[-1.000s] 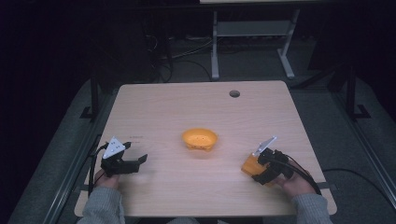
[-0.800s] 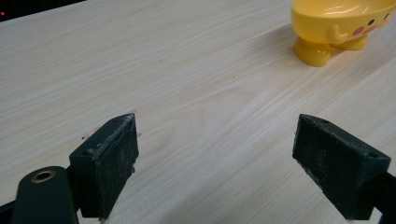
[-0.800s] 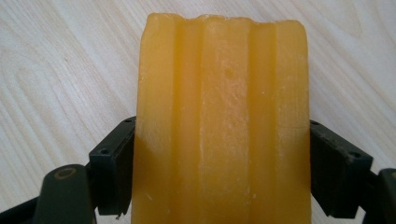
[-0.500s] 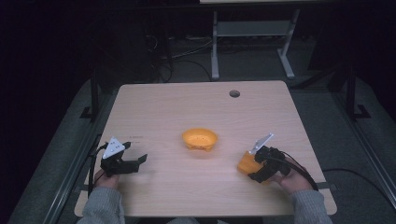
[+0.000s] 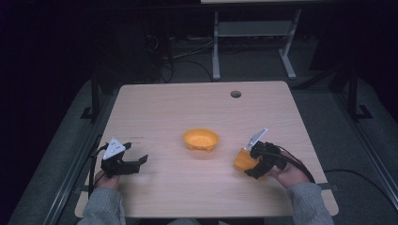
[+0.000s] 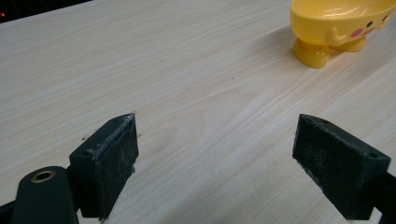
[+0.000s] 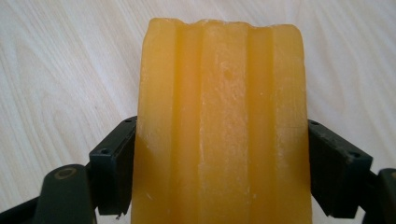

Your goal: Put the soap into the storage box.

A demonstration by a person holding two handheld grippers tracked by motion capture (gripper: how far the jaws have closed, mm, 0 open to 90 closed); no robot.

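Observation:
A yellow-orange bowl [image 5: 201, 139] stands near the middle of the wooden table [image 5: 187, 108]; in the left gripper view the bowl [image 6: 341, 23] shows small feet and a painted face at the upper right. My right gripper [image 5: 249, 165] is shut on an orange ridged block [image 5: 244, 159] at the right front of the table, right of the bowl. In the right gripper view the block [image 7: 219, 121] sits squeezed between both jaws above the wood. My left gripper [image 5: 139, 162] rests at the left front, open and holding nothing, its pads [image 6: 112, 163] wide apart over bare wood.
A round cable hole [image 5: 235, 93] sits near the table's far right edge. Behind the table stand a metal frame [image 5: 253, 42] and loose cables on a dark floor. A dark rail [image 5: 75, 164] runs along the table's left side.
My right gripper has carried the orange block a little to the left, toward the bowl. The left gripper has stayed where it was.

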